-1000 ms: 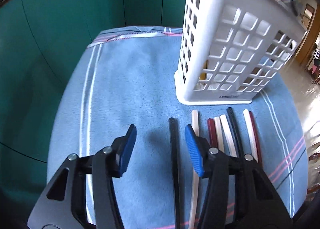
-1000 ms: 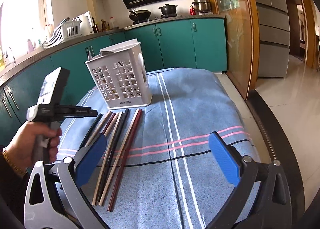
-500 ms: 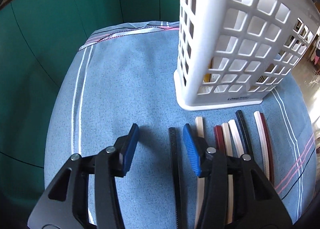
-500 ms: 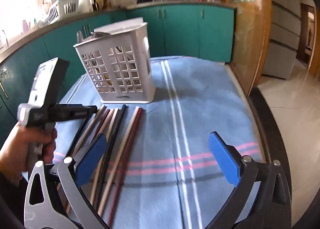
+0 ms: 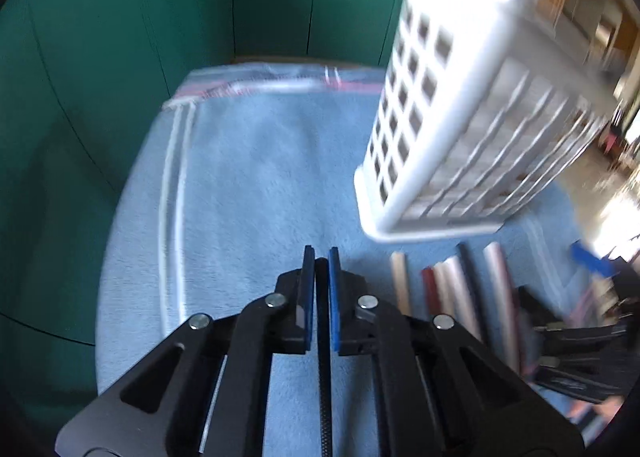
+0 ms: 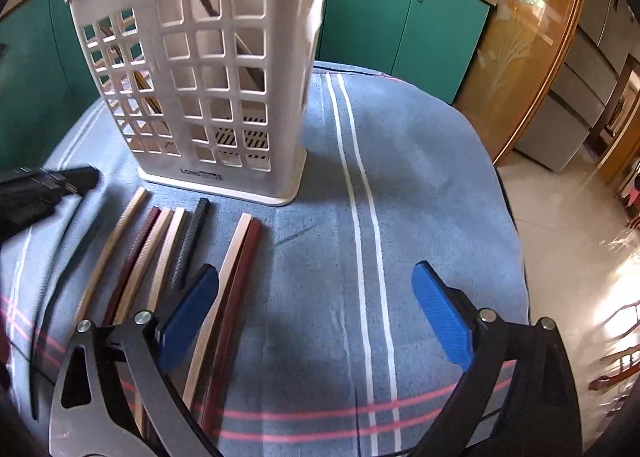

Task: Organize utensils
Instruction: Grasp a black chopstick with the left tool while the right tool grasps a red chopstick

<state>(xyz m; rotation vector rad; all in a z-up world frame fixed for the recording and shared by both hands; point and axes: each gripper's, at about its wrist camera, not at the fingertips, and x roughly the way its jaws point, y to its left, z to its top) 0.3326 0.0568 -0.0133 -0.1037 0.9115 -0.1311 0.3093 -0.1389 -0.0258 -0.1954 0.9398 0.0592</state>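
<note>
My left gripper [image 5: 321, 257] is shut on a black chopstick [image 5: 323, 357], which runs back between the blue pads toward the camera. In the right wrist view the same chopstick [image 6: 52, 297] hangs lifted off the cloth from the left gripper [image 6: 86, 177]. Several chopsticks, cream, dark red and black [image 6: 168, 253], lie side by side on the blue cloth in front of the white slotted utensil basket [image 6: 200, 69]. They also show in the left wrist view [image 5: 452, 289], with the basket [image 5: 460, 129] behind them. My right gripper [image 6: 316, 309] is open and empty, low over the rightmost cream and dark red pair [image 6: 236, 281].
The blue striped cloth [image 6: 400, 177] covers a round table. Teal cabinets [image 5: 120, 57] curve round the far and left sides. A wood-framed glass door [image 6: 520, 37] and tiled floor lie to the right.
My left gripper has closed on the black chopstick and lifted it. My right gripper has moved forward and down, closer to the basket and chopsticks.
</note>
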